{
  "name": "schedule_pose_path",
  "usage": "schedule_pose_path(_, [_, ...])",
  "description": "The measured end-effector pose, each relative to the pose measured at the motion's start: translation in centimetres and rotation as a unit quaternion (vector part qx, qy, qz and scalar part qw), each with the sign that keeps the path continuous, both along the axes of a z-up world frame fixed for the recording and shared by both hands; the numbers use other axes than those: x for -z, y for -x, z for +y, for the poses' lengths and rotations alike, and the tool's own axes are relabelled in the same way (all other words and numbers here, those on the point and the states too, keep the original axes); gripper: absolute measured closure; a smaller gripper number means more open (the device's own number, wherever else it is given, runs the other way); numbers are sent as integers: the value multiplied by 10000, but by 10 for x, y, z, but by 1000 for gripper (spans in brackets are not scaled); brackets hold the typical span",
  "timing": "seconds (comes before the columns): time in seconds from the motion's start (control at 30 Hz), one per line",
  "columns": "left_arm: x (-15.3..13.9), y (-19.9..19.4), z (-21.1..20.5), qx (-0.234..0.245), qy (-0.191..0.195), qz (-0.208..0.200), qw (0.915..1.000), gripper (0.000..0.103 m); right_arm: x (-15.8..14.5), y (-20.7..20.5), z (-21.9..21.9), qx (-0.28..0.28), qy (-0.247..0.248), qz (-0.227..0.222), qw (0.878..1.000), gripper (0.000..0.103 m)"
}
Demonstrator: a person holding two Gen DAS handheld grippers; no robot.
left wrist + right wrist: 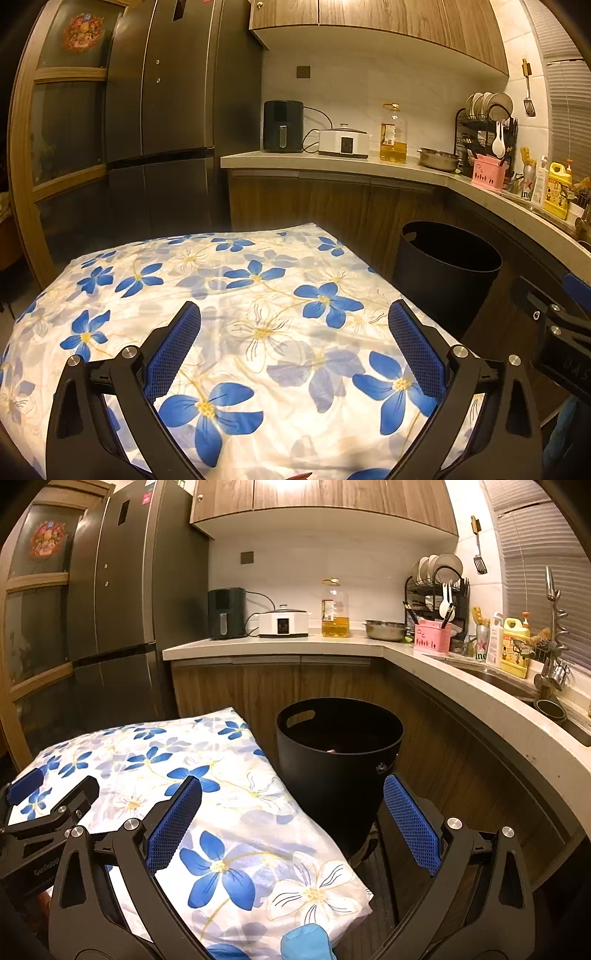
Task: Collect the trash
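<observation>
Both the left claw (294, 345) and right claw (292, 821) gape released above the floral-clothed counter (229, 295), the black bin (338, 760) standing beside its right edge.

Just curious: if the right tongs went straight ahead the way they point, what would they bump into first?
Most likely the black bin, straight ahead of the open right tongs. Depth is hard to judge.

**Black frames, blue pads**

The left gripper (294, 319) and the right gripper (292, 795) share one build: black plastic linkage arms with triangular cut-outs, round silver screws at the joints, and blue mesh-textured pads (173, 350) lining each finger. A blue glove (306, 942) covers the hand.
</observation>
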State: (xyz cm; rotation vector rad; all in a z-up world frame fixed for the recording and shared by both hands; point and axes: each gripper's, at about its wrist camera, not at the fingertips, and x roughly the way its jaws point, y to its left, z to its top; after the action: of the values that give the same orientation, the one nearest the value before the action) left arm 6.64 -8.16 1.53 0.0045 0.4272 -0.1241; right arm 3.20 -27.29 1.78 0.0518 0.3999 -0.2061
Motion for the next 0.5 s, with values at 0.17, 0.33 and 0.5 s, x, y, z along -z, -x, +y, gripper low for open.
schedule_pose_path(0.17, [0,4,6,-20,56,8,10000,6,2,4,6,-47,16,0,10000,5])
schedule_pose_path(0.33, [0,9,10,-29,59,-11,10000,6,2,9,14,-97,43,-14,9999,5])
schedule_pose_path(0.5, [0,10,13,-45,87,-4,10000,6,1,10,19,-126,64,-22,9999,5])
